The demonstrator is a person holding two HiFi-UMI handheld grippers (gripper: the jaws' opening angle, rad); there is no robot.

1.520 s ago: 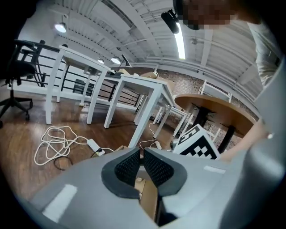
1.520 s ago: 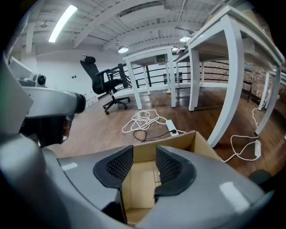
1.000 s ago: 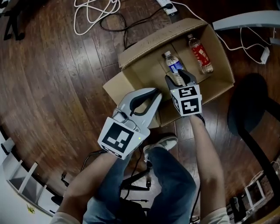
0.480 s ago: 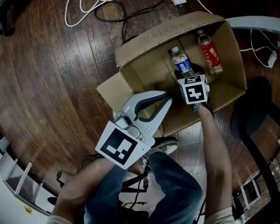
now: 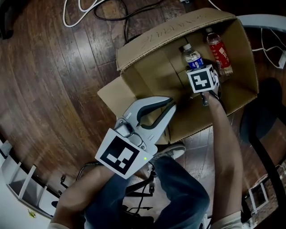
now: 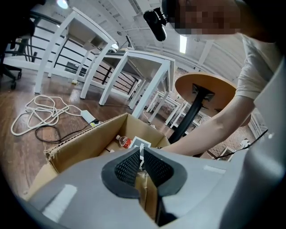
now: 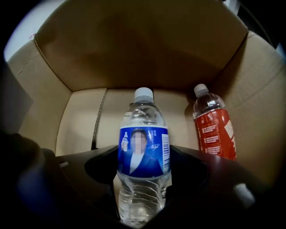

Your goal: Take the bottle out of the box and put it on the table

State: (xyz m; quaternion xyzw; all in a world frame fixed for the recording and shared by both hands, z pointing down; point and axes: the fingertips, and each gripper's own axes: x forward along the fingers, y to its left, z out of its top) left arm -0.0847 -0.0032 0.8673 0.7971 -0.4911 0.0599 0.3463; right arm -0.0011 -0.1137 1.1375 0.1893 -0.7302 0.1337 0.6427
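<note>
An open cardboard box [image 5: 152, 40] stands on the wooden floor. Inside lie a clear bottle with a blue label [image 5: 192, 57] and a red-labelled bottle [image 5: 220, 51]. My right gripper [image 5: 201, 74] points straight down into the box. Its jaws have just been opening, and in the right gripper view the clear bottle [image 7: 144, 165] lies between the spread jaws of that gripper [image 7: 143, 179]; no squeeze on it shows. The red bottle [image 7: 214, 129] lies to its right. My left gripper [image 5: 172, 102] is shut and empty, hovering over the box's near flap [image 6: 76, 147].
Cables [image 5: 89, 9] and a power strip [image 6: 89, 117] lie on the floor beyond the box. White tables [image 6: 129, 67] and a round wooden table [image 6: 205, 91] stand behind it. A dark chair [image 5: 263, 134] is at the right, and a person's shoe [image 5: 172, 152] sits just before the box.
The right gripper has gone down into the box and now straddles the clear bottle. The left gripper has sunk a little and stays shut.
</note>
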